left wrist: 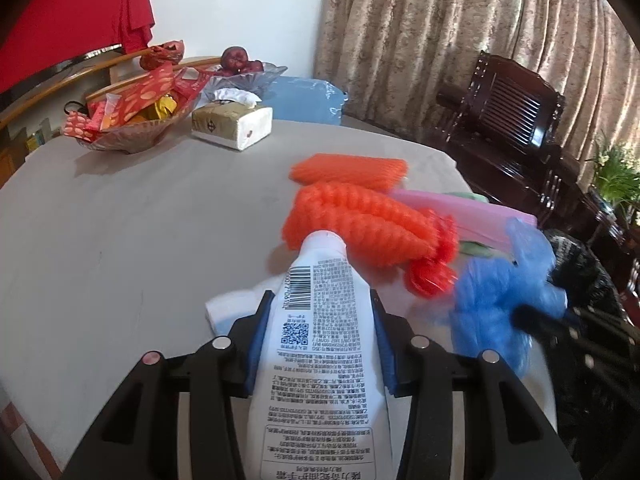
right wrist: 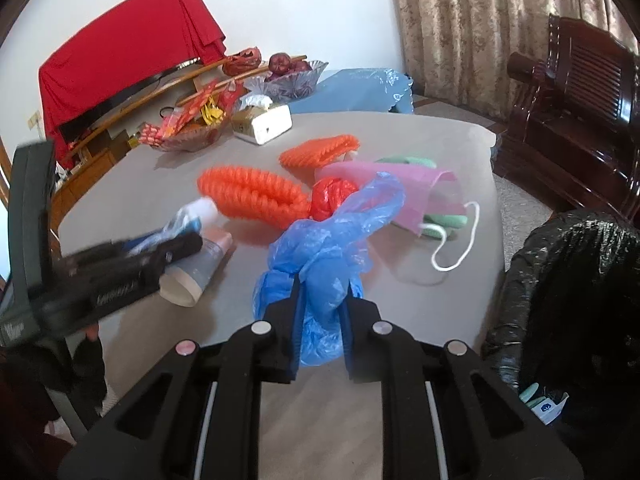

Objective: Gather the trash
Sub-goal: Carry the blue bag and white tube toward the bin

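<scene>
My left gripper [left wrist: 320, 293] is shut on a white tube [left wrist: 320, 360] with a printed label, held just above the grey table [left wrist: 120, 220]. A second tube [right wrist: 208, 256] lies under it. In the right wrist view the left gripper [right wrist: 176, 240] appears blurred at the left. My right gripper [right wrist: 323, 284] is shut on a crumpled blue plastic bag [right wrist: 332, 236]. Ahead lie two orange foam nets [right wrist: 256, 196], a knotted red bag [right wrist: 332, 198], a pink bag [right wrist: 400, 188] and a white cord [right wrist: 456, 248]. A black trash bag [right wrist: 568, 280] stands off the table's right edge.
At the table's far side are a tissue box [left wrist: 236, 124], a glass bowl of red-wrapped snacks [left wrist: 128, 120] and a fruit bowl [left wrist: 248, 72]. A dark wooden chair [left wrist: 512, 112] and curtains stand to the right.
</scene>
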Motion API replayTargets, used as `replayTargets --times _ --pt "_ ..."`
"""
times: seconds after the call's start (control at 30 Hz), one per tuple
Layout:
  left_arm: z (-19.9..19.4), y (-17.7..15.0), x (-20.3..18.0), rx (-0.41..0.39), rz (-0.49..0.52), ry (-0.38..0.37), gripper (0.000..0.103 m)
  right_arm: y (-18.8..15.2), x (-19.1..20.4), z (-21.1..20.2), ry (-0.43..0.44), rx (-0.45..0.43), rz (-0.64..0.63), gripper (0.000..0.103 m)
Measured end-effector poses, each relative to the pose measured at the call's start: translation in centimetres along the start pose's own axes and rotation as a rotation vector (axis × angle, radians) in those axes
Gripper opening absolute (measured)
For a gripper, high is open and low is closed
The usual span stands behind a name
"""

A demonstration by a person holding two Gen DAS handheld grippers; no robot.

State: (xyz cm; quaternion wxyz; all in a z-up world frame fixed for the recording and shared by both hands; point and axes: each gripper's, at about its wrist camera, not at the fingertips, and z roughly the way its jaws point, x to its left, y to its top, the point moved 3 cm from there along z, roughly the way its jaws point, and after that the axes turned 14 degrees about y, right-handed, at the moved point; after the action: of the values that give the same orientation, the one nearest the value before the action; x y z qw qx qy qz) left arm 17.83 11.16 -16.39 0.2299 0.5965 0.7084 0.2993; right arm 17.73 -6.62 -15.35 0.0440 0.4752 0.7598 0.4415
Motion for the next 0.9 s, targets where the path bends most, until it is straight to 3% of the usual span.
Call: replayTargets --times 0.1,0.17,0.57,0.9 --pt "-1.3 -0.6 -0.6 0.001 0.012 -0.026 0.045 0.0 0.4 -1.2 -0.005 -0.009 -0.020 0.013" --pt "-2.0 -0.9 -1.0 0.008 0.020 -0.040 0.045 -0.2 0.7 -1.9 -0.005 -0.006 -0.034 0.004" --pt "-3.4 -3.2 -3.0 0.007 0.062 -0.063 0.045 -2.3 0.5 -3.4 -0.022 0.005 -0.013 0.003" --pt "-5.8 -0.5 -4.8 -0.086 0.060 -0.091 0.045 -0.6 1.0 -8.0 -0.052 -0.101 -0.041 0.003"
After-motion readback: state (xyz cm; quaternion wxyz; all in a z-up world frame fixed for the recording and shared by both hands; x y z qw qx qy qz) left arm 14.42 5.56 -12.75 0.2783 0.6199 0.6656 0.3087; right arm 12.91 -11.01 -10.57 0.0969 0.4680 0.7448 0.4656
